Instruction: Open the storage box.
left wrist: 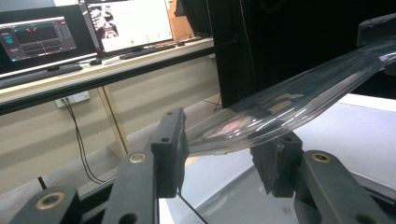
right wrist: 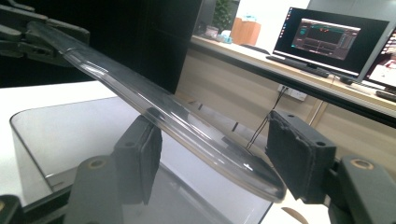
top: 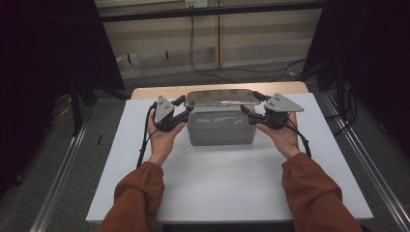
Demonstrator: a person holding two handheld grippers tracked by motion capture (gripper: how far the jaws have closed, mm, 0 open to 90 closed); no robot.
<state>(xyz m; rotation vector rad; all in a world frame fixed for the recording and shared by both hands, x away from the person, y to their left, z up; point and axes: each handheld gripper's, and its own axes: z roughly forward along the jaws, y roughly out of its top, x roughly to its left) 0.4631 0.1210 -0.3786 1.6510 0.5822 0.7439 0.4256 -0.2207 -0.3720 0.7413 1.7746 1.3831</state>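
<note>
A white board (top: 232, 179) lies on a light wooden table (top: 290, 87), and the floor around it is grey, with metal rails (top: 63, 174) along both sides. Behind the table there are beige wall panels (top: 261, 34) and black cables (top: 193, 53) that hang down to the floor. Dark curtains (top: 43, 58) close the room on the left and on the right. In the gripper views a long desk (right wrist: 289, 65) carries several lit monitors (right wrist: 327, 39).

A clear plastic box (top: 221, 126) stands on the far half of the board, in the middle. Its transparent lid (top: 221, 97) is above the box opening, tilted, and is held at both short ends.

The left gripper (top: 186, 107) is at the left end of the lid. In the left gripper view its jaws stand apart with the lid edge (left wrist: 280, 109) passing between them, and I cannot tell if they press it. The right gripper (top: 250, 106) is at the right end; in the right gripper view the lid (right wrist: 177, 116) passes between the jaws, with a clear gap to the right jaw.
</note>
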